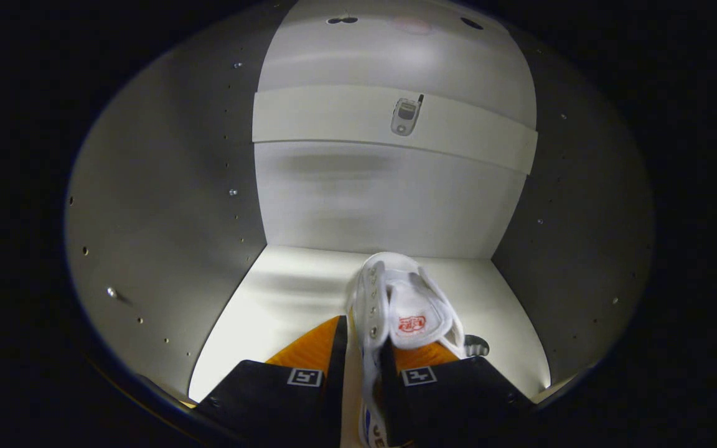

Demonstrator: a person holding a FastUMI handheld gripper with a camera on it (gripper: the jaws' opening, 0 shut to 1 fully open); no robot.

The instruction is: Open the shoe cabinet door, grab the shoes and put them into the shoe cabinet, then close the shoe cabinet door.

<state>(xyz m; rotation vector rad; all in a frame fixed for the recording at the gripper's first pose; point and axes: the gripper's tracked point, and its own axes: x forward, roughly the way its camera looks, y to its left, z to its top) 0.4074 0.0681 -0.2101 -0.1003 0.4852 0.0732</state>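
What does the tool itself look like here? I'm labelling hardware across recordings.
The tool has two orange fingers with ribbed faces and black inner edges. Each sits on a black block carrying a small square black-and-white marker.

Inside of a household shoe cabinet [165, 205]: bare white panels with peg holes, a shelf [333, 118] beyond the fingers, white shoe [405, 305] between them.

white canvas shoe [396, 305] toe-first inside open white shoe cabinet [165, 205], on its floor
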